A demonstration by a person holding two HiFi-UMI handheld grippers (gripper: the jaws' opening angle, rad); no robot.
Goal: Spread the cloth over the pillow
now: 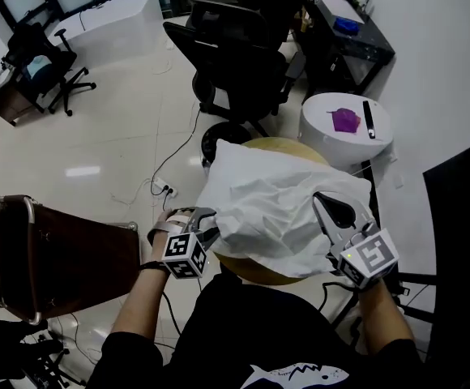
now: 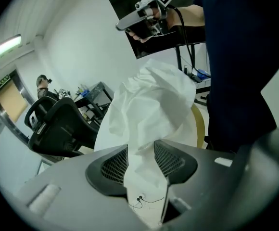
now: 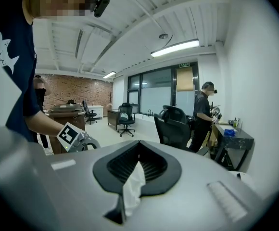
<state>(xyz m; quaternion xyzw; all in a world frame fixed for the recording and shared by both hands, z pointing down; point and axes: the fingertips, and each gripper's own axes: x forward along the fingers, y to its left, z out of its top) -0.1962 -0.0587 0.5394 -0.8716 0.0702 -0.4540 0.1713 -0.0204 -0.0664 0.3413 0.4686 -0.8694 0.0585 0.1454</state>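
You are clamping the right gripper (image 1: 326, 205) shut on the right edge of the cloth (image 1: 271, 201) and pinching its left edge in the left gripper (image 1: 207, 219), likely to pull it flat. The cloth is draping the round stool (image 1: 288, 146) at centre frame; the pillow is presumably hiding underneath.

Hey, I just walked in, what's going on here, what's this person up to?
A person is handling a crumpled white cloth with a hand-held tool in each hand. The right tool is shut on a pinch of the cloth, and the left tool grips another bunch on the opposite side. The cloth lies heaped, not yet spread flat, on a round tan wooden stool. The pillow can't be clearly told apart under it.
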